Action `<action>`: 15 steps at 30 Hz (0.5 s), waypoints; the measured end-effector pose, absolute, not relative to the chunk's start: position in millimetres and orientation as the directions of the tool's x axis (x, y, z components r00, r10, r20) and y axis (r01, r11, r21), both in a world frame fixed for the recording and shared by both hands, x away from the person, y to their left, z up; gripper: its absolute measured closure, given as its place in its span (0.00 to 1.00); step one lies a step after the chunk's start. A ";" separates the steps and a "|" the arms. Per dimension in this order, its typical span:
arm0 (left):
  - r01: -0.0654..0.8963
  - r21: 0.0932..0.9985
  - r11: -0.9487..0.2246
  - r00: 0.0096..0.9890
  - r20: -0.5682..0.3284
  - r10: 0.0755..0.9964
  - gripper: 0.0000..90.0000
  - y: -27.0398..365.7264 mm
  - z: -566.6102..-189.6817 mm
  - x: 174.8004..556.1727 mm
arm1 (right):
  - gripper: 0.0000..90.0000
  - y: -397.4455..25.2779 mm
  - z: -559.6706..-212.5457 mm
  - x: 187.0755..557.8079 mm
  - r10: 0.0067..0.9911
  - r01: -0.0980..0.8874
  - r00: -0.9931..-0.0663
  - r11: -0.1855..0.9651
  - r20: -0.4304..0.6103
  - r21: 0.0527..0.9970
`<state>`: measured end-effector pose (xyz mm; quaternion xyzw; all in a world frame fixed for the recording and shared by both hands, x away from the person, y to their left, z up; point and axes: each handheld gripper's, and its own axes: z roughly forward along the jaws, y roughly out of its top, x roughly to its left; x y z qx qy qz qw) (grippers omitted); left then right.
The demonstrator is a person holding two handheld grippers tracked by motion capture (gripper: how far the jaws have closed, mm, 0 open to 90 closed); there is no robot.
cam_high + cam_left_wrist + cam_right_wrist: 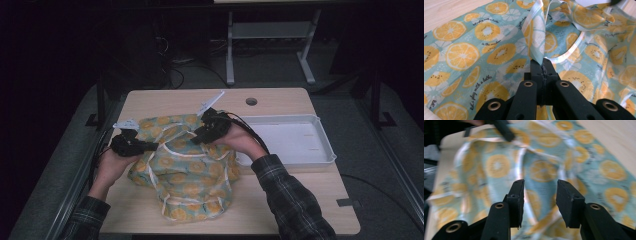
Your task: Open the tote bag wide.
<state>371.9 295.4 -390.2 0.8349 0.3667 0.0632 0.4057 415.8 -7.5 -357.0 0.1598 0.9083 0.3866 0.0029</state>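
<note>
One garment (187, 172) of thin cloth, pale teal printed with orange and lemon slices and small black script, edged in shiny whitish binding; it lay crumpled in a heap on the near middle of the table (310, 200), reaching from the front edge up past the centre; folds stood raised along its upper part. Two hand-held grippers, one per hand: left gripper (150, 145) at the heap's left edge, jaws closed on a raised fold of the garment, the cloth rising pinched between them in the left gripper view (543, 65); right gripper (197, 134) over the heap's upper middle, jaws apart with nothing between them, the print blurred beyond them in the right gripper view (540, 195). Farther right, one shallow white tray (320, 150), just beside the garment's right edge. One round hole (251, 101) near the table's far edge.
</note>
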 end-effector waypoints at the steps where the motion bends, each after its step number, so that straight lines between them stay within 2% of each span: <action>1: 0.563 0.722 -0.402 0.721 -0.191 0.666 1.00 295.4 -390.9 372.4 | 0.65 -4.7 -359.6 405.5 0.261 0.266 -0.958 0.652 0.120 0.710; 4: 0.567 0.722 -0.397 0.717 -0.196 0.669 1.00 295.1 -391.5 372.3 | 0.65 -1.7 -361.8 397.5 0.239 0.259 -0.962 0.655 0.130 0.710; 5: 0.563 0.722 -0.401 0.720 -0.191 0.667 1.00 295.2 -391.7 372.6 | 0.65 3.7 -368.3 389.3 0.200 0.237 -0.970 0.670 0.137 0.704; 8: 0.565 0.720 -0.403 0.720 -0.191 0.667 1.00 295.7 -391.3 372.5 | 0.63 11.9 -380.9 382.6 0.163 0.210 -0.978 0.707 0.133 0.676; 15: 0.568 0.713 -0.412 0.722 -0.192 0.664 1.00 296.3 -392.1 373.0 | 0.59 26.6 -406.7 375.4 0.135 0.185 -0.983 0.751 0.127 0.633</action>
